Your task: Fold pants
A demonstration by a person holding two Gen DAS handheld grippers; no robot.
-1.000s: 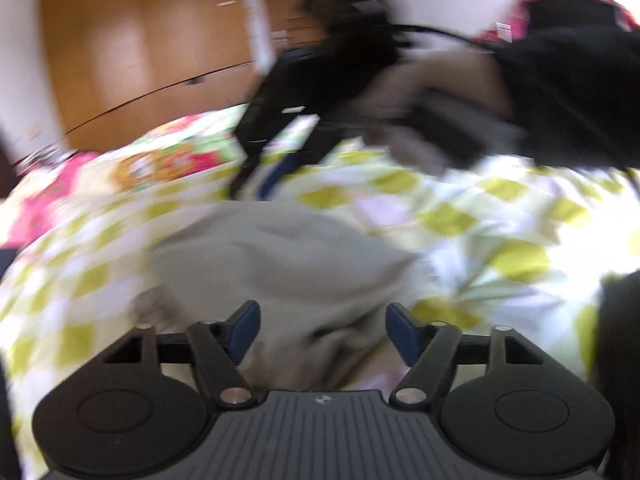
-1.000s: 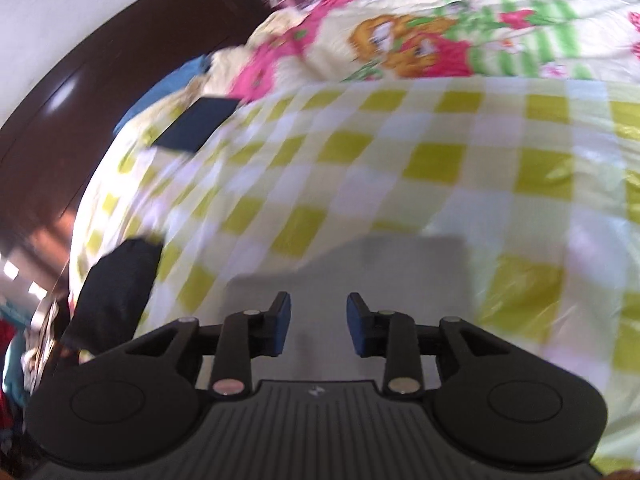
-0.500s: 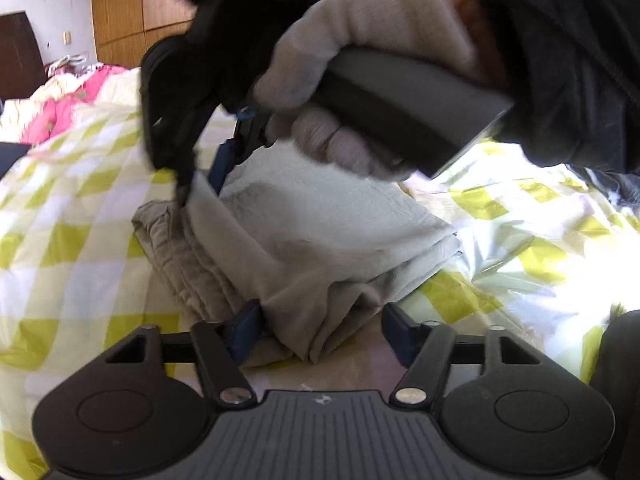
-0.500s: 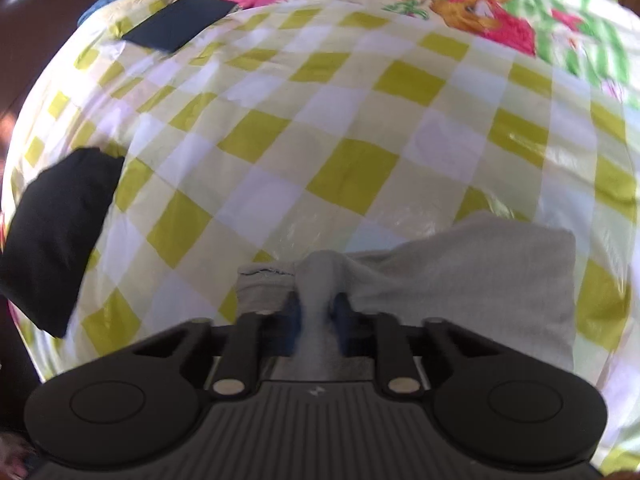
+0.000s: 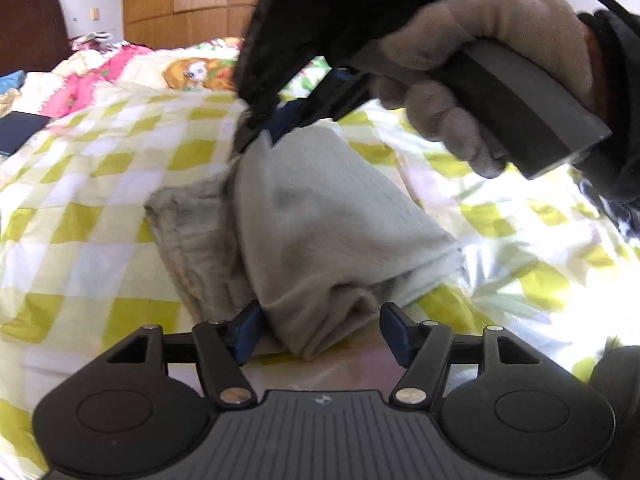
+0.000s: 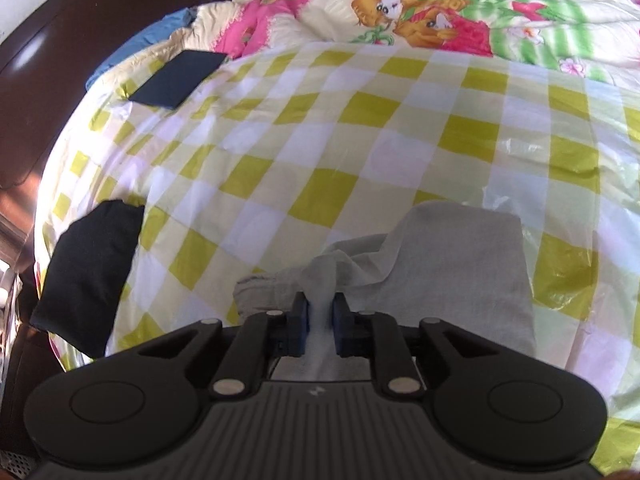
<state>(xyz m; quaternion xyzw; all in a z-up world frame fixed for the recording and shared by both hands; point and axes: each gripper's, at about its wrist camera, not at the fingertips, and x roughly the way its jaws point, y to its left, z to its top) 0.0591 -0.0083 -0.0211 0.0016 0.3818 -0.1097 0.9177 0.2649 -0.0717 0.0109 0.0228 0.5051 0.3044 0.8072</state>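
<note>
The right gripper [image 6: 321, 314], jaws just reopening slightly, pinches a ridge of the folded grey fleece pants [image 5: 332, 216]. The left gripper [image 5: 318, 330], jaws apart and widening, straddles their near fold. Risk: the thin pinch slips, collapsing the fold.

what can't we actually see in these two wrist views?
- Left wrist view: near edge of the pants drops behind the left tool; grip unclear.
- Right wrist view: fabric under the right tool is hidden by its body.
- Right wrist view: dark cloth is cut by the fisheye edge.
</note>
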